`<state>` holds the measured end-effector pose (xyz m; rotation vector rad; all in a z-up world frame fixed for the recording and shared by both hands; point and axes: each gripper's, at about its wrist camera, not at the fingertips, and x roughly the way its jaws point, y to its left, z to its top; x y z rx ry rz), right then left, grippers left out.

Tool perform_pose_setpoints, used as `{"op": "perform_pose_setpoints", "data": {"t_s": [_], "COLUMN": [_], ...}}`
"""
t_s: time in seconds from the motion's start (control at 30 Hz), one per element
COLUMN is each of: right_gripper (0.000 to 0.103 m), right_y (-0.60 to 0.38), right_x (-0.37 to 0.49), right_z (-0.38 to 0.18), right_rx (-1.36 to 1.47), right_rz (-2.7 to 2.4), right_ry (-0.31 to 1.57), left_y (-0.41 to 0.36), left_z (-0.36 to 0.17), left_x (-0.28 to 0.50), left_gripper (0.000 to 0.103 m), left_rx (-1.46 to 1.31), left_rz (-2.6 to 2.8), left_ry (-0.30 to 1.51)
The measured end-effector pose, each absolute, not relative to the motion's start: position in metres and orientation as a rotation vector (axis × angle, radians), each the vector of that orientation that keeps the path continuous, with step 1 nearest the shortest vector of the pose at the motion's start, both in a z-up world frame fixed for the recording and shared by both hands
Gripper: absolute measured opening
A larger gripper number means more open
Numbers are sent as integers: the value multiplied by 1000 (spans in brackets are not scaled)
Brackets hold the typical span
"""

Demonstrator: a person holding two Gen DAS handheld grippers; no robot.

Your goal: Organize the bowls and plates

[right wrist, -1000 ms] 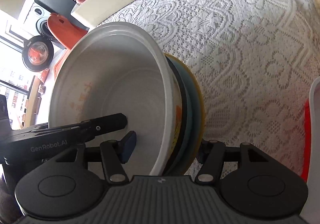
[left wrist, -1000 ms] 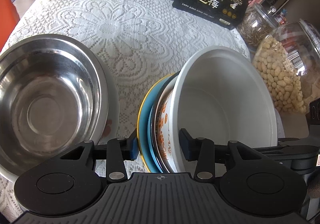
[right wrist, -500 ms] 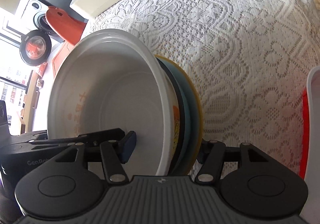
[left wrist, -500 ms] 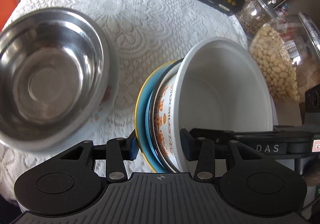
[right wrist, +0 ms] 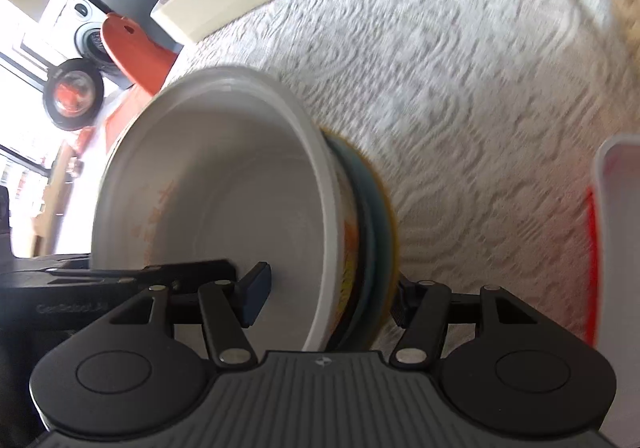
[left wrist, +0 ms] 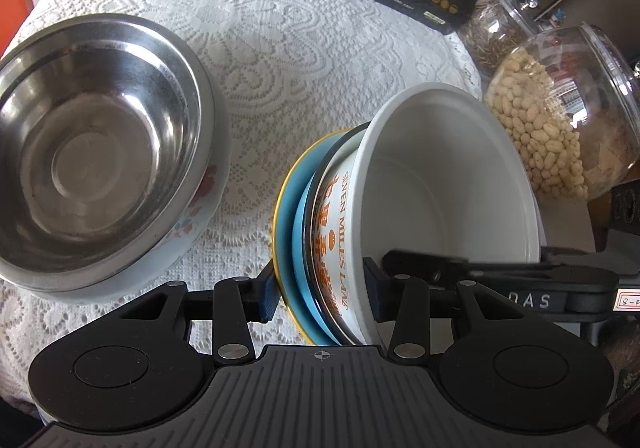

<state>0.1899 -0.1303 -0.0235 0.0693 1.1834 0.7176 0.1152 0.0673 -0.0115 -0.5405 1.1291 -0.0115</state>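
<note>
both tongs clamp one tilted stack: the left tongs and right tongs each pinch the white bowl and blue plate between their fingers, held above the lace cloth. the steel bowl sits at nine o'clock of the stack

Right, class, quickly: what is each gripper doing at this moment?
Left gripper: closed on the stack of white printed bowl and blue yellow-rimmed plate.
Right gripper: closed on the same stack.
</note>
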Motion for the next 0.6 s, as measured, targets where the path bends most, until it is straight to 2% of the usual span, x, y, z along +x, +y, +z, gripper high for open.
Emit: {"op": "perform_pose_setpoints", "data": {"t_s": [0.23,0.6], "right_gripper": [60,60], "right_y": [-136,-136], "right_x": [190,203], "right_z": [-18,-28], "right_rx": [11,115], "right_rz": [639,686], "right_ry": [1072,1121], "left_y": [77,71], "left_z": [5,3], "left_x": [111,124], "left_gripper": [43,45], "left_rx": [-514,-483], "left_rz": [21,14], "left_ry": [1037,1067]}}
